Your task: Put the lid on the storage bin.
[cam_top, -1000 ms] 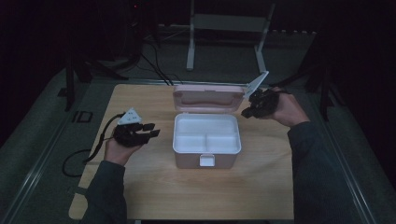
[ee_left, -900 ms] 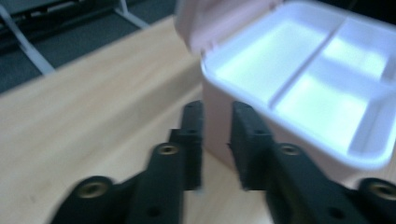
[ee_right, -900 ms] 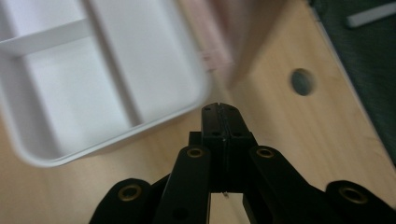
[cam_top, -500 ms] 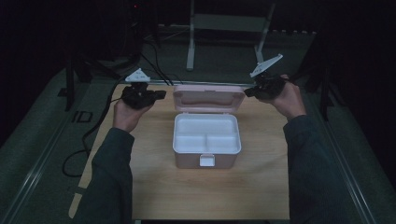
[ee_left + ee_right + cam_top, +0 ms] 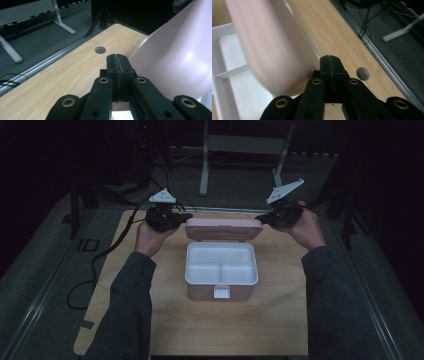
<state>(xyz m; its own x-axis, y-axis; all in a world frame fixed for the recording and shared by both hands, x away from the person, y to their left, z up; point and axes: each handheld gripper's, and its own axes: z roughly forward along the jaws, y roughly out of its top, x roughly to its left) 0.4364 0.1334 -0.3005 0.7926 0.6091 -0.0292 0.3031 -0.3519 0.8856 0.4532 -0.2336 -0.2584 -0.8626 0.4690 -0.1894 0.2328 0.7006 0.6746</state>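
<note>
A pink lunch box (image 5: 221,292) with a white divided inside stands open mid-table, its pink lid (image 5: 223,229) raised at the back. My left gripper (image 5: 187,216) is shut with nothing between its jaws, tips at the lid's left end. In the left gripper view, the closed jaws (image 5: 117,60) lie beside the lid's pink surface (image 5: 175,62). My right gripper (image 5: 260,219) is also shut and empty, at the lid's right end. The right gripper view shows its jaws (image 5: 330,61) next to the blurred lid (image 5: 269,50), above the white tray (image 5: 227,57).
The wooden table (image 5: 280,320) has a round hole near each back corner (image 5: 100,50) (image 5: 362,73). A black cable (image 5: 100,255) trails off the left edge. Beyond the back edge are a metal rail and frame legs (image 5: 205,175) on a dark floor.
My left hand has risen from the table at the box's left and moved back to the lid's left end. My right hand has stayed at the lid's right end.
</note>
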